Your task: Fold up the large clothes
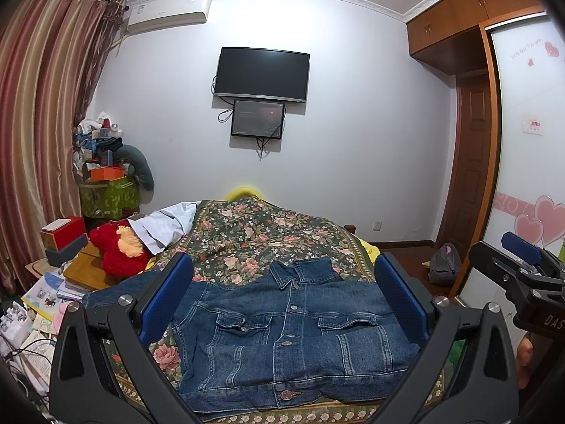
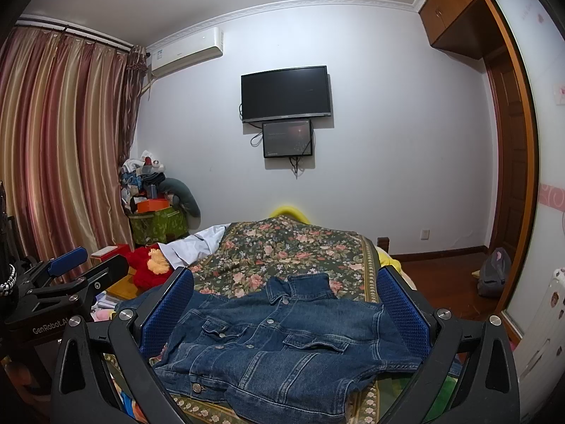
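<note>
The denim jacket (image 1: 286,335) lies front-up on the bed (image 1: 254,233), collar away and width crosswise, straight ahead of both spread, empty claws, left claw (image 1: 282,300) and right claw (image 2: 282,309), neither clearly nearer.

Black tool (image 1: 282,304) arms, blue pads (silver screws at pivots)

A dark blue denim jacket (image 1: 293,339) is laid flat, front side up, at the 6 o'clock end of the frame; it is buttoned, collar directed toward 12 o'clock, two flap chest pockets visible, hem nearest, sleeves apparently tucked in
</note>
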